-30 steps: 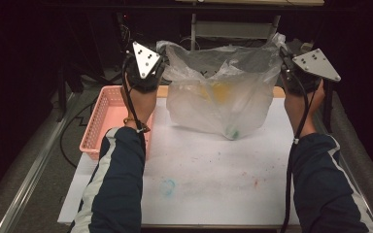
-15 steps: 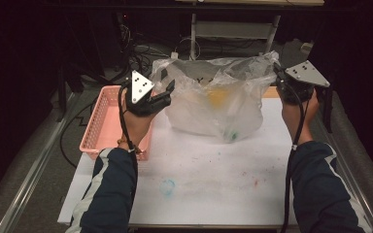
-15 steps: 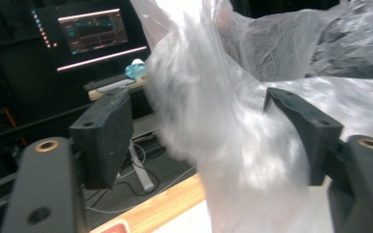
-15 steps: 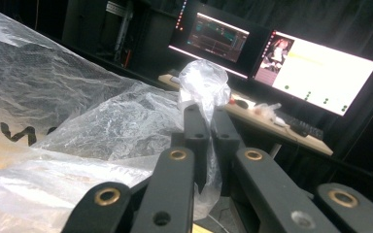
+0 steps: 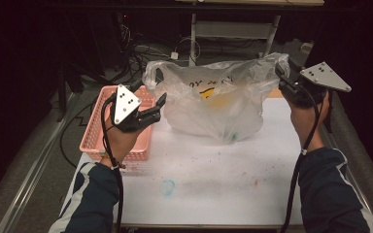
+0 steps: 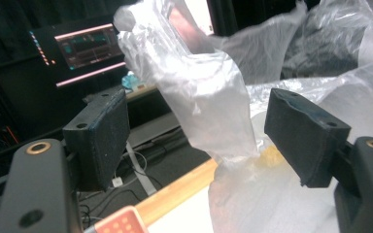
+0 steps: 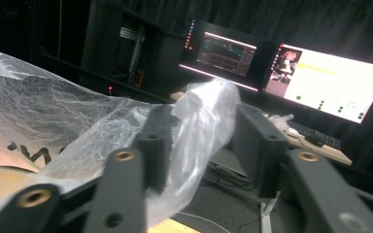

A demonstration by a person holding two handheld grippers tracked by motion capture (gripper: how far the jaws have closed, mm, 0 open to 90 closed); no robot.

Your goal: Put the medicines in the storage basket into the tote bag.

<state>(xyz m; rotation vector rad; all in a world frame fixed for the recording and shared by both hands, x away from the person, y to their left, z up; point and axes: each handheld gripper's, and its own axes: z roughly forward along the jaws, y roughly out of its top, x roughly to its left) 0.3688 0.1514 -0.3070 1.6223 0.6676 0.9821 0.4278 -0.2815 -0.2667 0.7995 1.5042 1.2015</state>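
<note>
Plastic bag (image 5: 218, 104) on the bench (image 5: 213, 184), beside the pink basket (image 5: 104, 133).
Right gripper (image 7: 201, 141) clamps one bag handle; left gripper (image 6: 194, 128) gapes around the other handle, not touching it. Contents blurred.

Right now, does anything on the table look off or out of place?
Yes: only one handle of the plastic bag sits in a gripper. The right gripper has its handle between its fingers; the left gripper is open, and the other handle stands free between its fingers. Coloured smudges stain the white table.

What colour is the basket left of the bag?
Pink; the basket shows best in the high view.
</note>
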